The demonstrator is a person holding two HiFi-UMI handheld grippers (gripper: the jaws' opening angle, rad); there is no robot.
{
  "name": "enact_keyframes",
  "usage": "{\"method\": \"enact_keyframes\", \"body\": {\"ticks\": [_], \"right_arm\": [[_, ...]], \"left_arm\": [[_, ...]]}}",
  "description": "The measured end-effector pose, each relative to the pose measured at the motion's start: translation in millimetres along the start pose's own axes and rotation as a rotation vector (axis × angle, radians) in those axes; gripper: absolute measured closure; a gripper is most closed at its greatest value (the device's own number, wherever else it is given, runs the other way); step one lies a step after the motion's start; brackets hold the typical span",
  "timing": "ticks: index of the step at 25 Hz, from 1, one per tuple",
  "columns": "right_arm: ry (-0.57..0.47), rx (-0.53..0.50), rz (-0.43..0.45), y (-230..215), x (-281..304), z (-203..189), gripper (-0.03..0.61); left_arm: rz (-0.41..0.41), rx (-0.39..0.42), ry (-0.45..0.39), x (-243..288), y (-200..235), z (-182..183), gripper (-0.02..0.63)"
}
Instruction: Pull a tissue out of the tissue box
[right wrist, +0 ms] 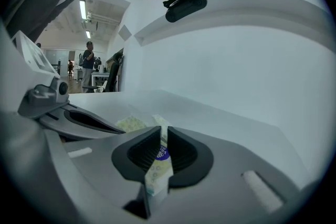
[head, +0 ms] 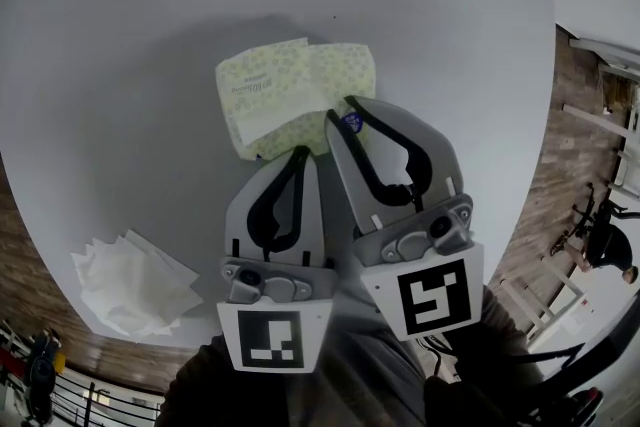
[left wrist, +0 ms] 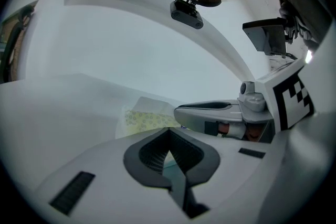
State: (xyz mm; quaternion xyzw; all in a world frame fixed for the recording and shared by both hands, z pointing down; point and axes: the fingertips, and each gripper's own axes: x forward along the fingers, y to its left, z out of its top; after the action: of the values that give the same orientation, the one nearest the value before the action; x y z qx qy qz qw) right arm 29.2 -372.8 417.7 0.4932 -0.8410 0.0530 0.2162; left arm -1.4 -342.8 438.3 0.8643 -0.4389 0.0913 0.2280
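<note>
A soft tissue pack [head: 290,95] with a pale green pattern lies on the white round table [head: 140,35]. A white tissue [head: 262,122] shows at its top opening. My right gripper [head: 340,115] is at the pack's near right end, by a blue sticker [head: 350,122]. In the right gripper view the pack's [right wrist: 156,168] end fills the gap between the jaws of my right gripper [right wrist: 160,136], which is shut on it. My left gripper [head: 301,153] has its tips together at the pack's near edge. In the left gripper view the pack [left wrist: 147,119] lies just beyond my left gripper [left wrist: 168,131].
A loose heap of white tissues [head: 130,285] lies near the table's front left edge. The table's rim curves round the right side, with brick floor [head: 560,165] beyond it. A person [right wrist: 89,57] stands far off in the room behind.
</note>
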Motion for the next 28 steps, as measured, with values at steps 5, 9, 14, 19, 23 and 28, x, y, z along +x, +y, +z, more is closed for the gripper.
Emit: {"method": "enact_keyframes", "body": {"ticks": [5,9,14,19,23,28], "right_arm": [[-0.041,0.000,0.003,-1.5,-9.0,9.7,0.575],[-0.087,0.027,0.039,7.0,-22.8,26.5,0.575],[-0.062,0.026,0.039,8.0,-28.6,21.6,0.574],[-0.040,0.031,0.052,12.5,-28.5,12.6,0.563],[-0.039,-0.041,0.041,18.6,-28.6,17.6,0.533],[-0.032,-0.146,0.031,20.1,-19.6,24.6,0.522]], "left_arm": [[0.010,0.012,0.015,7.0,1.4,-4.7,0.614],[0.024,0.008,0.036,9.7,4.4,-11.7,0.614],[0.031,0.014,0.043,10.9,2.2,-11.1,0.614],[0.015,0.028,0.046,12.9,-2.6,-11.7,0.614],[0.011,0.020,0.059,13.7,-2.5,-15.9,0.614],[0.005,0.001,0.057,14.6,-3.2,-16.2,0.614]]}}
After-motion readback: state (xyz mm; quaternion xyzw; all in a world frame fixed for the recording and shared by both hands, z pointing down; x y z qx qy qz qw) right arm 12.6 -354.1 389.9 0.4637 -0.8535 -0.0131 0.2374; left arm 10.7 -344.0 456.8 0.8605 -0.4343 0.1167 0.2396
